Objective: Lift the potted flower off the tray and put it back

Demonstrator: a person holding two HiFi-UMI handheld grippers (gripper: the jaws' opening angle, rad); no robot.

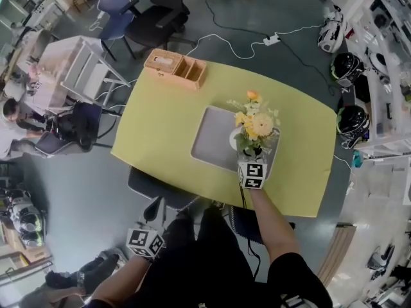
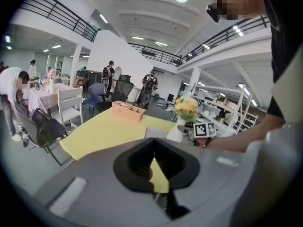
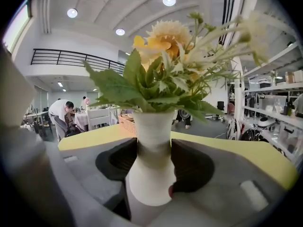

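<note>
Right gripper (image 3: 152,159) has its fingers clamped on the narrow neck of the potted flower (image 1: 255,128), which looks to be standing on the grey tray (image 1: 207,140) near its right edge. Left gripper (image 2: 152,163) is pinched closed on nothing, off the yellow worktop (image 1: 160,117). My worry: the neck is smooth and the bouquet is top-heavy, so it could slip or tip on the lift.

A big open lab or workshop hall: mezzanine railings (image 2: 61,15) overhead, office chairs (image 1: 154,15), a floor power strip (image 1: 271,40), shelving (image 1: 385,95) with helmets (image 1: 347,66), people (image 2: 14,89) working nearby.
</note>
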